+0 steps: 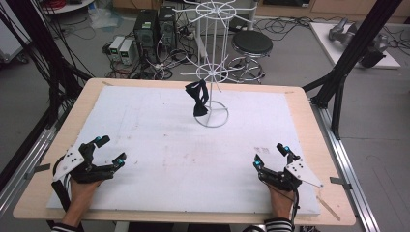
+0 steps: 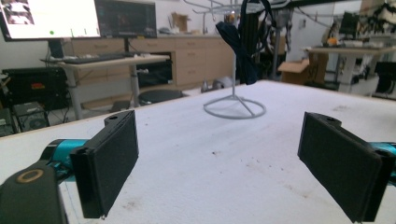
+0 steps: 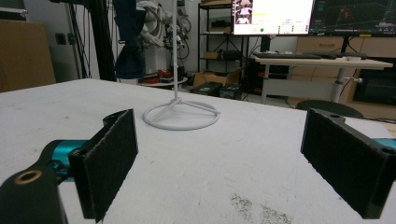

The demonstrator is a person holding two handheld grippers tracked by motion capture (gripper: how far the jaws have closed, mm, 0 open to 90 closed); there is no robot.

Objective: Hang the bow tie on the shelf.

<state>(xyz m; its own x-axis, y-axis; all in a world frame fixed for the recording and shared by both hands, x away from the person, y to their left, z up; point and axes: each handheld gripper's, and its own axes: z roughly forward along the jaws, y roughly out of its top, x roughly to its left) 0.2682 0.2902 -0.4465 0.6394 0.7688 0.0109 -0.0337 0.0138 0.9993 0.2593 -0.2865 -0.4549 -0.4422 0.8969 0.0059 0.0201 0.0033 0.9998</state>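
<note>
A dark bow tie (image 1: 197,100) hangs from a lower arm of the white wire rack (image 1: 212,63) standing at the far middle of the table (image 1: 300,104). The left hand-held gripper (image 1: 110,149) and the right hand-held gripper (image 1: 270,154) rest at the near corners, jaws wide and empty. Nothing is started, I judge; next, one must reach far forward to the tie.

Top of white wire rack (image 3: 176,56) cut off by upper edge in both gripper views; hanging dark cloth (image 3: 129,42) likewise cropped.
</note>
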